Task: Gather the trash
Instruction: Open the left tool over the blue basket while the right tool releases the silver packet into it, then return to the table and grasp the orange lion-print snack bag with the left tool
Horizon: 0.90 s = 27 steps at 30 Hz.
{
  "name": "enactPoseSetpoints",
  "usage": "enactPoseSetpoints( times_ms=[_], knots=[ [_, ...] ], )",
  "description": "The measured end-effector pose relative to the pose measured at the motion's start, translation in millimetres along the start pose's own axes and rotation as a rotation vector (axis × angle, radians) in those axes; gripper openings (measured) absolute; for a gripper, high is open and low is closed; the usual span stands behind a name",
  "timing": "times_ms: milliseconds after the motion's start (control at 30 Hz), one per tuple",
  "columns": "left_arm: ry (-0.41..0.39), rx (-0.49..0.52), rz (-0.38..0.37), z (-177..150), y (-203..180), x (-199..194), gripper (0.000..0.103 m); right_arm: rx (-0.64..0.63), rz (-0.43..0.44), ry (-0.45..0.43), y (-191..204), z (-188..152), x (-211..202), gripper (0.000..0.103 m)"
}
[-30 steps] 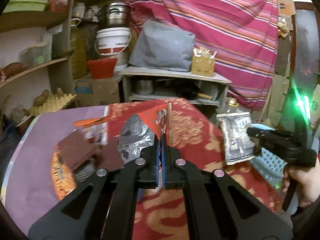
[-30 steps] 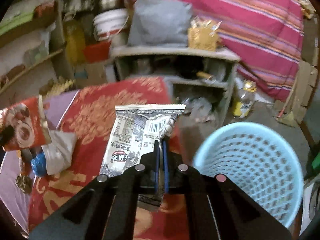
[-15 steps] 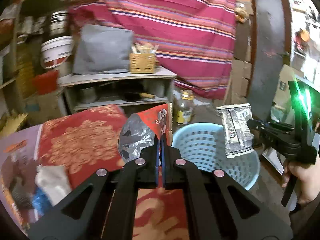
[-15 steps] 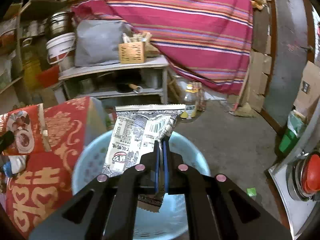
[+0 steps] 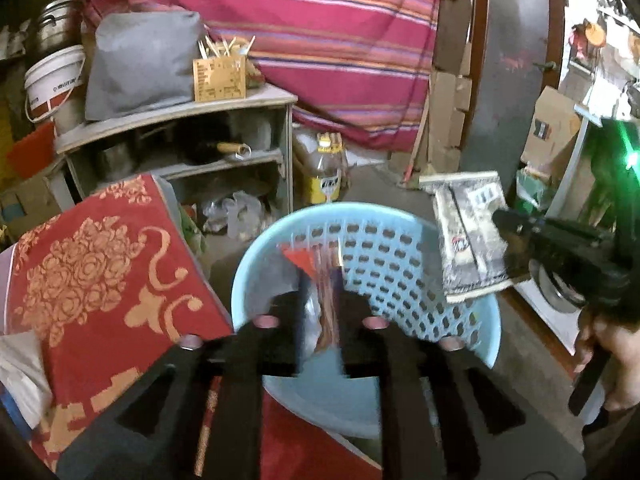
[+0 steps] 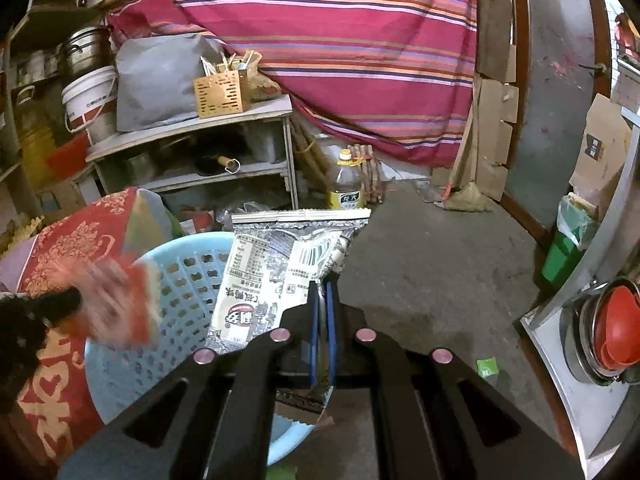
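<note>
Silver wrapper (image 6: 276,276) stands upright, long axis vertical, clamped in the right hand-held gripper (image 6: 320,300); left hand-held gripper (image 5: 320,312) gapes, red wrapper (image 5: 320,276) between its fingers over the blue basket (image 5: 400,264).

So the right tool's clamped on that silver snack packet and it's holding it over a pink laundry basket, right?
Almost. The basket is light blue, not pink, as the right wrist view shows. The rest holds: the right tool is clamped on the silver snack packet, holding it over the basket.

Basket (image 5: 400,272) on floor – right of table (image 5: 100,272)
</note>
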State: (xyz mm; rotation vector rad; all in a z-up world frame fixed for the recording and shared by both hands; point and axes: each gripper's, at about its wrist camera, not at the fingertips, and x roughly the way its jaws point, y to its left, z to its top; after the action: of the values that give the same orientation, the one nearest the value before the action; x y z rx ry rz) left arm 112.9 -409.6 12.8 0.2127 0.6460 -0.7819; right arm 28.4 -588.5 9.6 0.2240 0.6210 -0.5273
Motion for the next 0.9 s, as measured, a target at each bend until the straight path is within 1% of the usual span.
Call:
enactPoseSetpoints(
  times_ms=[33,67,133,167,200,267,333,400,467,633,667,700,733,767,833,900],
  knots=[
    [0.002,0.001,0.005,-1,1,0,0.036,-0.004,0.002,0.001,1,0,0,0.004],
    [-0.002,0.0,0.012,-2,1,-2,0.043,-0.01,0.005,0.002,4,0,1,0.004],
    [-0.02,-0.001,0.028,-3,4,-10,0.047,-0.018,0.007,0.003,7,0,0,0.004],
    [-0.027,-0.001,0.037,-3,6,-14,0.052,-0.02,0.009,0.003,8,-1,0,0.004],
    [-0.046,-0.002,0.06,-3,9,-21,0.056,-0.021,0.011,0.003,10,-1,0,0.004],
    [-0.083,0.001,0.108,-1,13,-34,0.073,-0.021,0.016,0.008,13,-1,1,0.004],
    [-0.129,0.0,0.161,-1,20,-51,0.081,-0.024,0.025,0.019,17,-1,3,0.005],
    [-0.152,-0.009,0.187,0,25,-64,0.083,-0.033,0.034,0.031,23,-2,6,0.006],
    [-0.179,-0.016,0.218,0,32,-79,0.089,-0.035,0.044,0.045,30,-2,10,0.008],
    [-0.206,-0.007,0.283,-7,46,-103,0.094,-0.023,0.054,0.071,42,-2,16,0.009],
    [-0.209,-0.007,0.296,-11,49,-107,0.095,-0.018,0.055,0.083,44,-2,18,0.015],
    [-0.209,-0.01,0.308,-13,53,-111,0.095,-0.016,0.056,0.09,45,-3,20,0.023],
    [-0.208,-0.016,0.322,-17,58,-115,0.096,-0.013,0.049,0.098,48,-4,21,0.045],
    [-0.207,-0.022,0.333,-19,63,-118,0.097,-0.012,0.047,0.096,50,-4,21,0.054],
    [-0.201,-0.043,0.358,-25,77,-125,0.097,-0.01,0.036,0.101,56,-5,20,0.054],
    [-0.196,-0.061,0.38,-31,90,-133,0.097,-0.005,0.047,0.087,61,-5,13,0.055]
  ],
)
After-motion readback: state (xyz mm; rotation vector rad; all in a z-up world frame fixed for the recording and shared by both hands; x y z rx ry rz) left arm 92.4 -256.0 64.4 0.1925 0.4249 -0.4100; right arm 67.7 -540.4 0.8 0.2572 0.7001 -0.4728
